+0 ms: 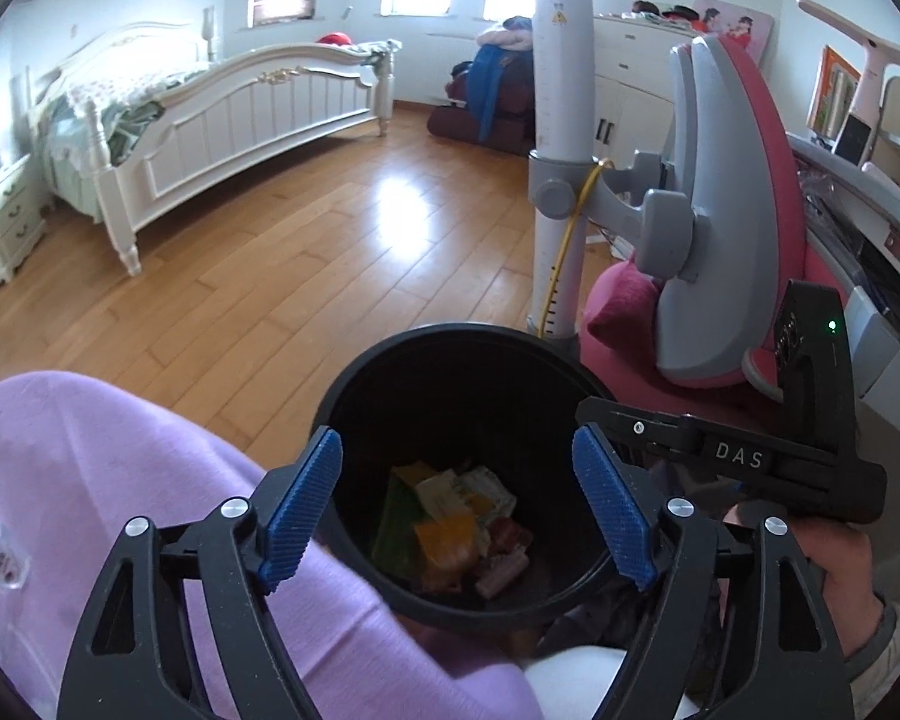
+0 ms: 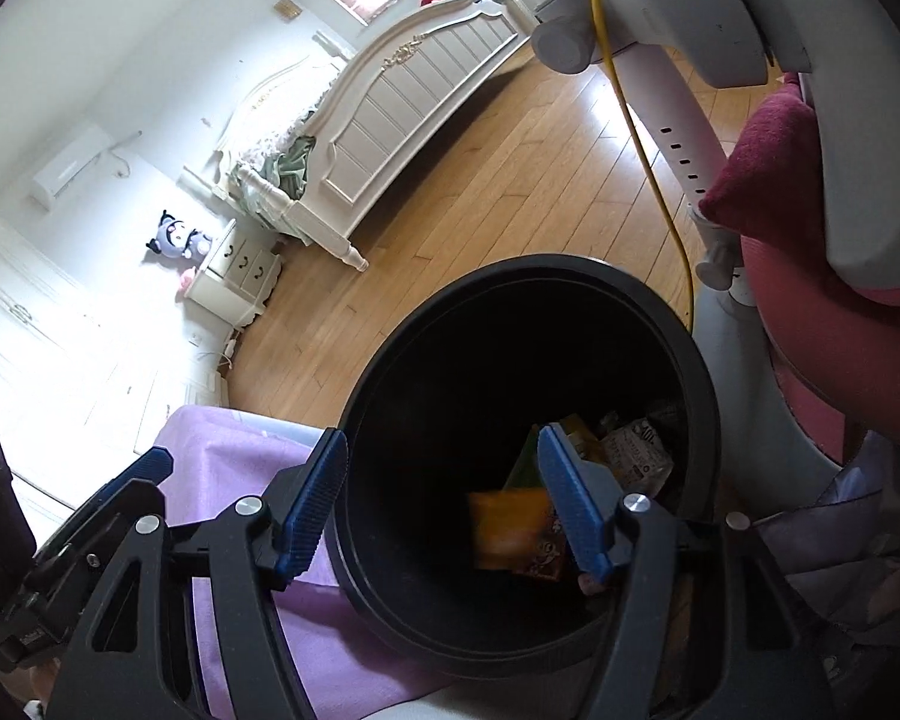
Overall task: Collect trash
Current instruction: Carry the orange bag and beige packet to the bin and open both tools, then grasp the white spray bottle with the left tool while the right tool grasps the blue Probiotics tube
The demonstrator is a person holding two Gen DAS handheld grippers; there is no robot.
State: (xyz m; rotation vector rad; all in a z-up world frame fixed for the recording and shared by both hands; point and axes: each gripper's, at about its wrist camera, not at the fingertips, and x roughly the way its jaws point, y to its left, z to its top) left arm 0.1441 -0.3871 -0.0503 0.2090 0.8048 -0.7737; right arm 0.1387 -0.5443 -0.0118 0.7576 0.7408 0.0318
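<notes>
Trash (image 1: 456, 516), a heap of yellow, orange, green and white wrappers, lies at the bottom of a black round bin (image 1: 354, 384) on the wooden floor (image 1: 270, 276) beside a pink chair (image 1: 744, 180); print on the packets is too small and blurred to read. Both the left hand-held gripper (image 1: 457, 510) and the right hand-held gripper (image 2: 444, 504) hang released above the bin's mouth, blue pads apart, nothing between them. "DAS" reads in white on the right one's body in the left wrist view, where its fingers are cut off.
</notes>
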